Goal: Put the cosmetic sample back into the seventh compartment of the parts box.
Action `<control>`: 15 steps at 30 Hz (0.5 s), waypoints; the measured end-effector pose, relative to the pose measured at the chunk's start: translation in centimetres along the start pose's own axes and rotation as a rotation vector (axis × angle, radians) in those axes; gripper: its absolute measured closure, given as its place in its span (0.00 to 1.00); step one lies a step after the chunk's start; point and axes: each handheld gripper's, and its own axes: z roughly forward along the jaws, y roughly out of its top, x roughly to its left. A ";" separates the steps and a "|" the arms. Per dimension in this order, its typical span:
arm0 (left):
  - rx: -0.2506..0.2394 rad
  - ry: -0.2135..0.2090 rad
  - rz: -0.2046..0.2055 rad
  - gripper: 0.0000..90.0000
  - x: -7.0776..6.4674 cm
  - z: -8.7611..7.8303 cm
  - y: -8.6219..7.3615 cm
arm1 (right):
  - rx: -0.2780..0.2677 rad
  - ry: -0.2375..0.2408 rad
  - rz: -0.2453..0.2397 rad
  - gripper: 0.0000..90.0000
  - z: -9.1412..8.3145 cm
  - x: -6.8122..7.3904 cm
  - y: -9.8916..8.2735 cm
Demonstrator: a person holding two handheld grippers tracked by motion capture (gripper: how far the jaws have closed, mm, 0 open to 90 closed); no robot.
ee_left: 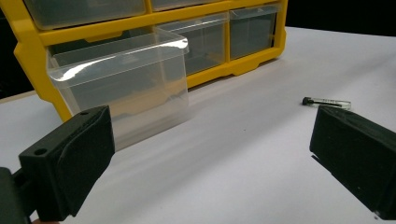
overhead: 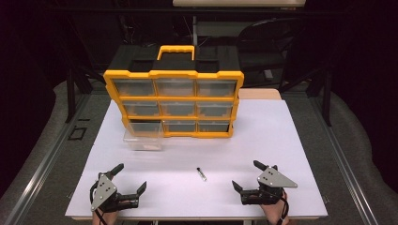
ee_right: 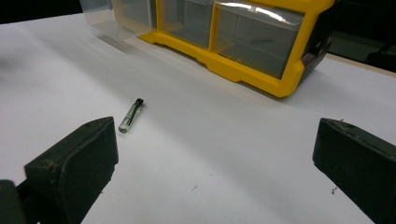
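A yellow and black organizer [overhead: 174,96] with clear drawers stands at the back of the white table [overhead: 281,140]. Its bottom-left clear drawer [overhead: 143,136] is pulled out toward me; the same drawer [ee_left: 126,84] looms close in the left gripper view. A small clear vial with a black cap [overhead: 201,174] lies on the table between the grippers, and the vial [ee_right: 131,115] sits ahead of the right gripper's jaws. My left gripper [overhead: 130,177] rests near the front left, open and holding nothing. My right gripper [overhead: 246,175] rests near the front right, open and holding nothing.
The organizer's yellow carry handle [overhead: 176,49] sticks up at its top. A tan board [overhead: 259,93] lies behind the organizer's right side. Metal rails [overhead: 42,159] run along both sides of the table, and a dark chair [overhead: 267,42] stands beyond.
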 end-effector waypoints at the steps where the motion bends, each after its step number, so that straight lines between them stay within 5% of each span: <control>1: -0.002 0.000 0.002 0.00 0.0 0.0 0.0 | 0.008 0.004 -0.001 0.00 0.2 0.1 0.0; 15: 0.002 0.004 0.001 0.00 0.1 -0.1 0.0 | 0.120 0.045 0.018 0.00 3.2 1.7 1.1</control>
